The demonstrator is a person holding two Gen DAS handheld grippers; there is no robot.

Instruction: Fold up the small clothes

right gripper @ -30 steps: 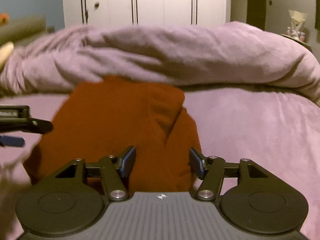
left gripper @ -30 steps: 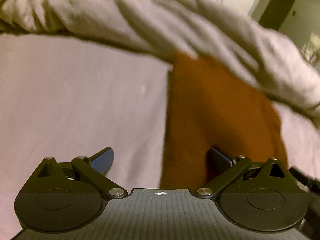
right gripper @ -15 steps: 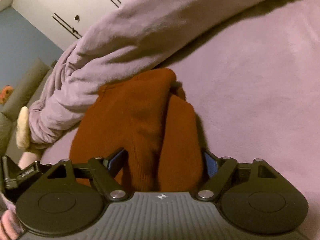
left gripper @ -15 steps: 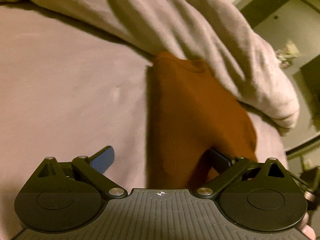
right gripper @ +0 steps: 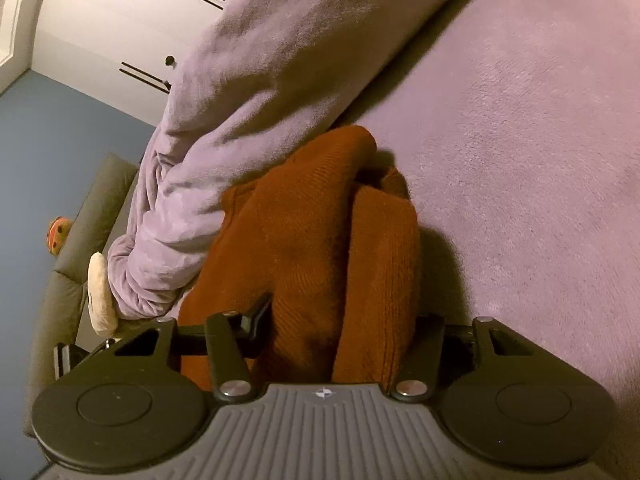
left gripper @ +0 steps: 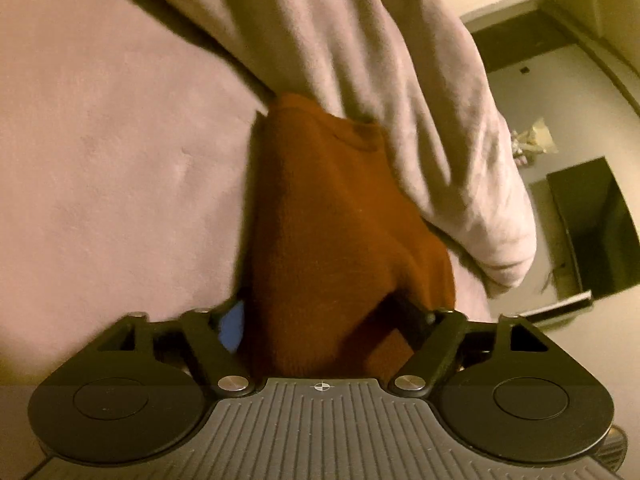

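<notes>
The orange-brown sweater point(left gripper: 340, 240) lies on the purple bed sheet point(left gripper: 120, 160). It is the landmark here. Its far end touches the bunched-up purple blanket point(left gripper: 380, 80), which sits just behind it.

The left gripper point(left gripper: 320, 320) is at the near end of the sweater. Its two fingers sit on either side of the cloth. The blue pad point(left gripper: 232, 326) of one finger is right at the sweater's left edge. The other finger is partly under a fold on the sweater's right side. The fingers look close on the cloth, but I cannot tell if they squeeze it tight.

The right gripper point(right gripper: 340, 324) is also at the near end of the sweater point(right gripper: 312, 248). A thick bunch of cloth fills the gap between its fingers. The fingers press on both sides of it, so it grips the sweater.

Left of the sweater, past the blanket point(right gripper: 280, 60), is a grey sofa point(right gripper: 80, 240). Behind the blanket stands a white wardrobe point(right gripper: 100, 20).
</notes>
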